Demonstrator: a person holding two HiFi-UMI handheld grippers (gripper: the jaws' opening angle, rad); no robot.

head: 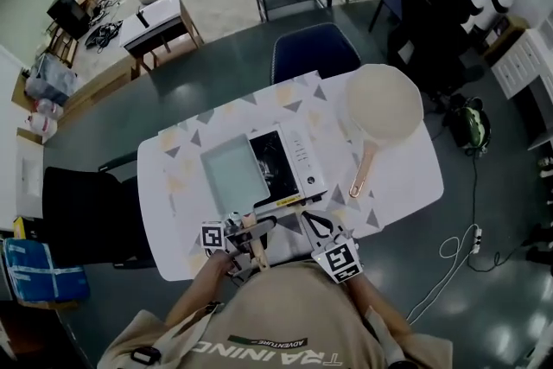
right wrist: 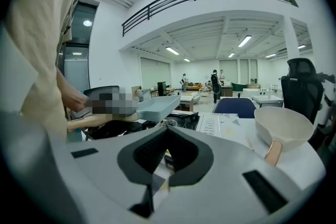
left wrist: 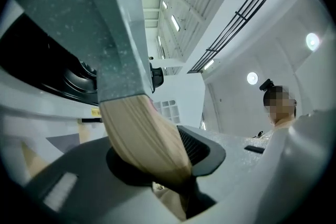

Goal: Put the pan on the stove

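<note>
A grey square pan (head: 233, 173) with a wooden handle (head: 253, 239) hangs over the left part of the portable stove (head: 289, 158) in the head view. My left gripper (head: 249, 236) is shut on that handle. In the left gripper view the handle (left wrist: 142, 139) runs between the jaws up to the pan's underside (left wrist: 94, 23), with the black burner (left wrist: 73, 78) below. From the right gripper view the pan (right wrist: 157, 106) sits slightly above the stove (right wrist: 181, 119). My right gripper (head: 321, 227) is shut and empty at the table's near edge. A cream round pan (head: 384, 104) lies at the table's right.
The cream pan's copper handle (head: 363, 173) points toward me. A blue chair (head: 313, 52) stands behind the table (head: 406, 186), a black chair (head: 86, 216) at its left, a black office chair (head: 436, 13) at the far right. A white cable (head: 458, 251) lies on the floor.
</note>
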